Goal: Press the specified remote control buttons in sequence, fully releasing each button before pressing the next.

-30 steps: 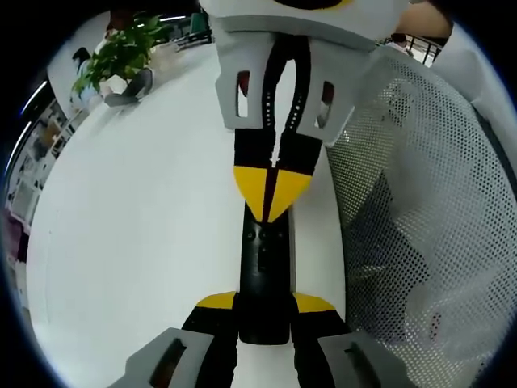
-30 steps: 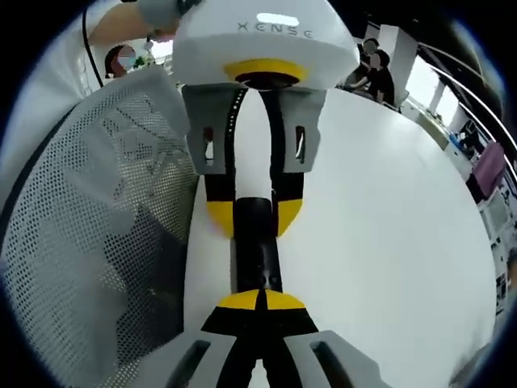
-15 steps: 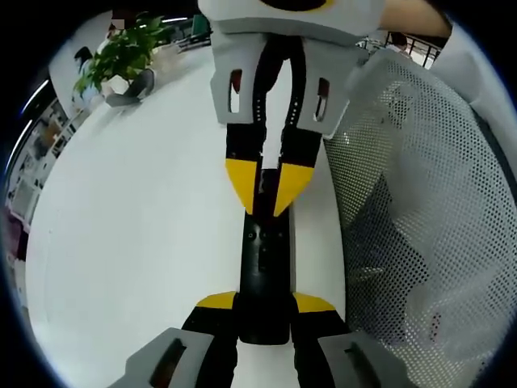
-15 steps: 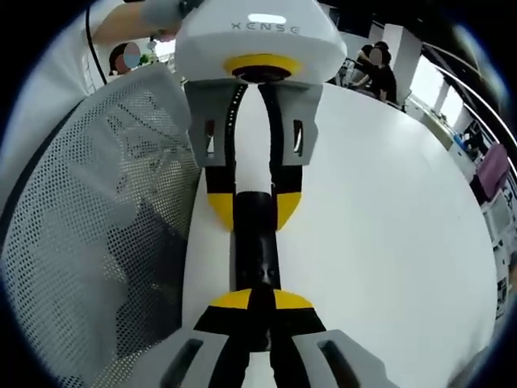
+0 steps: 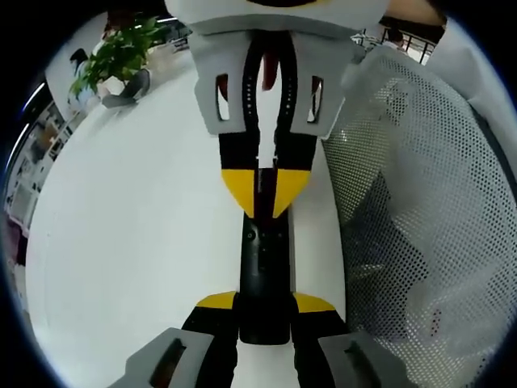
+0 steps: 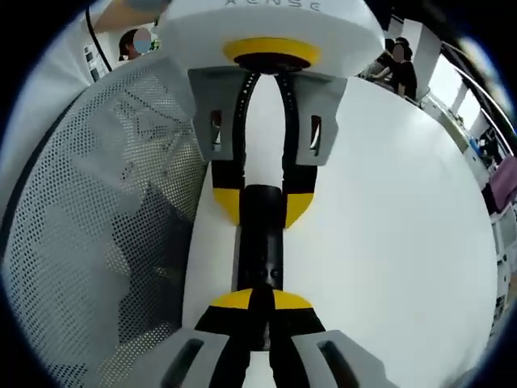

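A black remote control [image 5: 264, 279] is being clamped by the left gripper [image 5: 264, 311] while the nearly closed right gripper [image 6: 260, 301] is being pressed onto it, a mesh chair back [image 5: 420, 218] crowding the white table [image 5: 137, 234].

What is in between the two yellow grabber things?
The black remote control lies there on the white table. The left hand-held gripper clamps one end; the right hand-held gripper meets the other. Both views show it.

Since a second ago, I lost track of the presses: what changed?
The right gripper lifted its tips slightly apart, then set them back on the remote, jaws nearly together. The left gripper kept its grip on the remote's near end. The remote and the table did not move.
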Demonstrator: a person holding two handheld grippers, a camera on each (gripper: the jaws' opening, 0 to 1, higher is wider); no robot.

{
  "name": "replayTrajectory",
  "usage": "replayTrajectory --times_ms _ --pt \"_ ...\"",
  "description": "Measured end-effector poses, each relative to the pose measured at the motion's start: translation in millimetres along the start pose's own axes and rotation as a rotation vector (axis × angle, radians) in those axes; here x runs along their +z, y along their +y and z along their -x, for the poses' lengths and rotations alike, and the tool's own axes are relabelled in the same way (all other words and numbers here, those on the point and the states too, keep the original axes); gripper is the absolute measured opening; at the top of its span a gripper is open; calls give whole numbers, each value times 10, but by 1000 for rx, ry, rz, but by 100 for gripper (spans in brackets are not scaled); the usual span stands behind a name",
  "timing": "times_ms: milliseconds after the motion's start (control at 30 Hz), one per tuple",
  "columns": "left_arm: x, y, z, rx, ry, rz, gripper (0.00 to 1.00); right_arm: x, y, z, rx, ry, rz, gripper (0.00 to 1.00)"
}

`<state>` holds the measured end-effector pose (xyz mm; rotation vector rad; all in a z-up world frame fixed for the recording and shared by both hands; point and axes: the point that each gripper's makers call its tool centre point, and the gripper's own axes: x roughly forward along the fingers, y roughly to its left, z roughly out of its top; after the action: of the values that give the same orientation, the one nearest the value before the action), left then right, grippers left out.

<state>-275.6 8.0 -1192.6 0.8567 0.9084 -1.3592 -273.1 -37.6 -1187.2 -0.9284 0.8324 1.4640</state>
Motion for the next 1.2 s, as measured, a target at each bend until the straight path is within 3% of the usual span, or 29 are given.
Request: replayTrajectory --times_ms 67,133,267,333,433,567,733,1033,1100,1133,1200 --pt "-1 -3 -2 -3 0 -6 24 -6 14 3 -13 8 32 3" --pt "-1 -4 -4 -5 1 -9 24 -2 13 8 -14 -20 -37 4" --pt "-1 -7 -6 -5 8 -14 24 -13 16 30 -24 -64 -2 4" --pt "-2 -7 -8 -5 10 -17 24 -14 20 37 -20 -95 -69 4" --pt "-3 -14 -8 -4 10 -17 24 -37 9 44 -14 -109 -80 4" --pt "-2 -13 -6 -2 3 -12 24 -109 12 67 -28 -77 -64 6" --pt "1 -15 -4 -1 0 -12 24 -129 8 70 -30 -82 -86 6" --pt "2 -14 -6 -3 10 -17 24 -98 33 39 -26 21 23 5" --pt "0 -14 -5 -4 12 -17 24 -93 35 37 -26 36 -18 5" --pt "-1 -14 -4 -4 15 -18 24 -91 46 34 -33 42 22 5" --pt "-3 -13 -3 -6 18 -22 24 -92 36 40 -39 34 -1 5"
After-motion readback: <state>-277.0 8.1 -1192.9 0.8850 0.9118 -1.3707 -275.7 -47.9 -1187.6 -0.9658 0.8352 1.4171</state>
